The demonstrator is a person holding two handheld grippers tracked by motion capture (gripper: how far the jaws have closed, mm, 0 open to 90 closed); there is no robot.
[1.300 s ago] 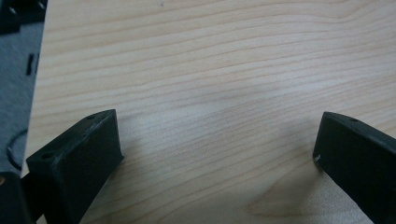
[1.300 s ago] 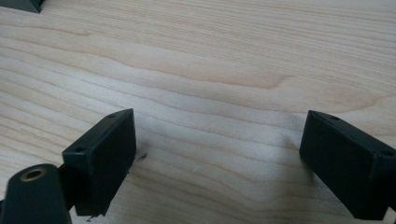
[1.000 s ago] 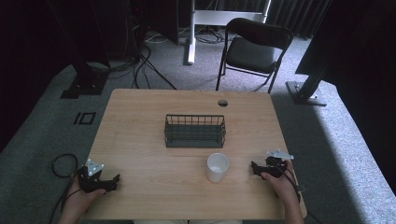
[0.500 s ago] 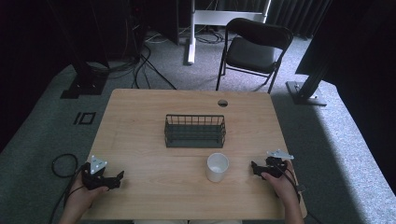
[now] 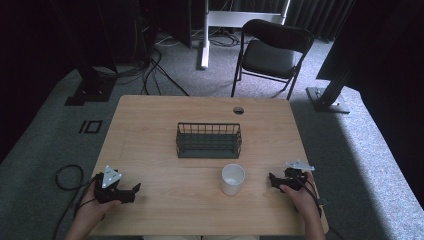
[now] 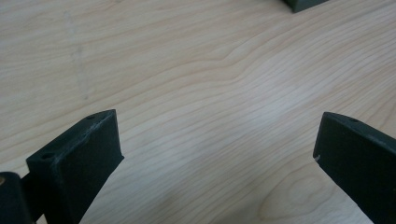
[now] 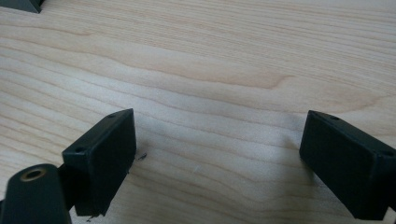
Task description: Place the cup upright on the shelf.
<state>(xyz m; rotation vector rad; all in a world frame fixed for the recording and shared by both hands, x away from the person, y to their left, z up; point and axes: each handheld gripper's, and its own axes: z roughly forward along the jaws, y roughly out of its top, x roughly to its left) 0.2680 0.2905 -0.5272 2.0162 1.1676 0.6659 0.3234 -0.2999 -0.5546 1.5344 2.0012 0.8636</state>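
Your left hand-held gripper (image 5: 135,189) rests on the desk (image 5: 150,130) well left of the cup (image 5: 232,178), jaws apart and empty; your right hand-held gripper (image 5: 272,180) sits near the cup's right, jaws apart too, with the basket (image 5: 208,140) just behind the cup

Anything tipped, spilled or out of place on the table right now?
Nothing stands out. The white cup stands upright, apart from the wire basket, which sits square on the table. The left gripper and right gripper are both open over bare wood.
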